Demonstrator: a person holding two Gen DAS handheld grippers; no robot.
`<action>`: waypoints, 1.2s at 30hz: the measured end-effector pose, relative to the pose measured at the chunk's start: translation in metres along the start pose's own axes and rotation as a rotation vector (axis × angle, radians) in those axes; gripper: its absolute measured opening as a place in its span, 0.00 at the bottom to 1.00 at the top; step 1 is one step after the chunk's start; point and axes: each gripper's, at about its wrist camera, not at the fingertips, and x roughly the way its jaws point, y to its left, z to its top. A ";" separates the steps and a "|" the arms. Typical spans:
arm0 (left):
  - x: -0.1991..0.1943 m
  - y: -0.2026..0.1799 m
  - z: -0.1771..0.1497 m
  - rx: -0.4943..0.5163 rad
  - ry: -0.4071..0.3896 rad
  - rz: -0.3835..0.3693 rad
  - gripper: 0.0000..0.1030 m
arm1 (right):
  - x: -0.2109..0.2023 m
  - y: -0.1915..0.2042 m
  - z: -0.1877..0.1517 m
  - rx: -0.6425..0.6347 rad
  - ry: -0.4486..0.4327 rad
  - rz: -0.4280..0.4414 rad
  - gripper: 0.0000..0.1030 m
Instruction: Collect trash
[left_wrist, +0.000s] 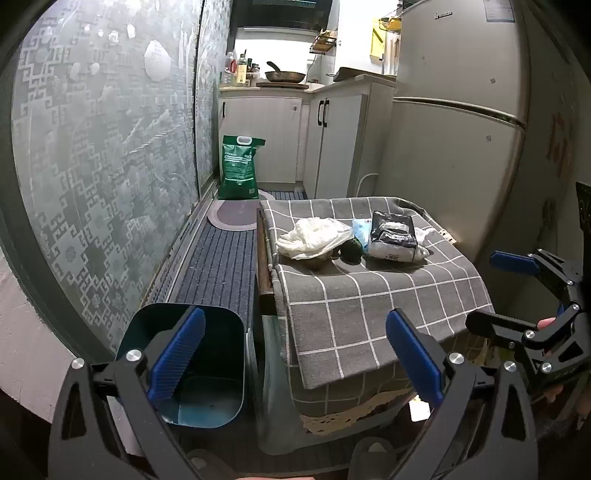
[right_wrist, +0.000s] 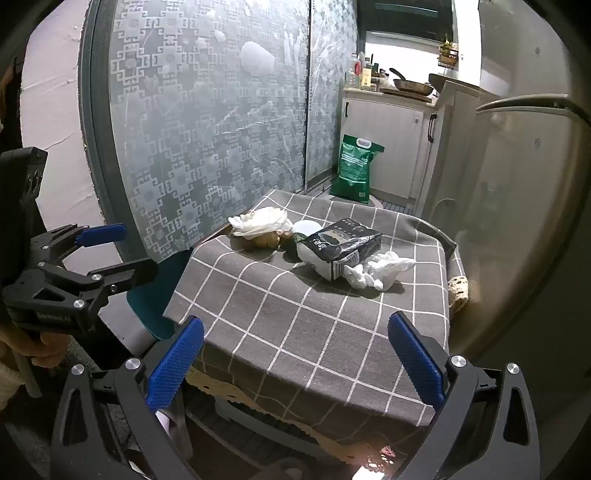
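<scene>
A small table under a grey checked cloth (left_wrist: 369, 302) (right_wrist: 295, 314) holds trash: a crumpled white bag (left_wrist: 314, 234) (right_wrist: 260, 220), a black and white tissue pack (left_wrist: 393, 236) (right_wrist: 341, 245), crumpled white tissue (right_wrist: 380, 271), a dark green round item (left_wrist: 351, 251) and brown lumps (right_wrist: 264, 240). A teal trash bin (left_wrist: 201, 363) (right_wrist: 155, 295) stands on the floor left of the table. My left gripper (left_wrist: 295, 354) is open and empty, above the bin and table edge. My right gripper (right_wrist: 295, 362) is open and empty, short of the table's near edge.
A patterned glass sliding door (left_wrist: 110, 166) runs along the left. A fridge (left_wrist: 461, 129) stands right of the table. A green sack (left_wrist: 240, 166) sits on the floor by white cabinets (left_wrist: 280, 140). A striped mat (left_wrist: 218, 266) covers the floor.
</scene>
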 end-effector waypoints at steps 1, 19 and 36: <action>0.000 0.000 0.000 0.002 0.001 0.002 0.97 | 0.000 0.000 0.000 -0.001 0.000 -0.001 0.98; 0.000 -0.001 0.001 0.005 0.000 0.004 0.97 | 0.000 0.000 0.000 0.000 -0.002 0.001 0.98; -0.001 -0.002 0.000 0.003 -0.003 0.004 0.97 | 0.000 0.001 0.000 0.000 -0.002 0.001 0.98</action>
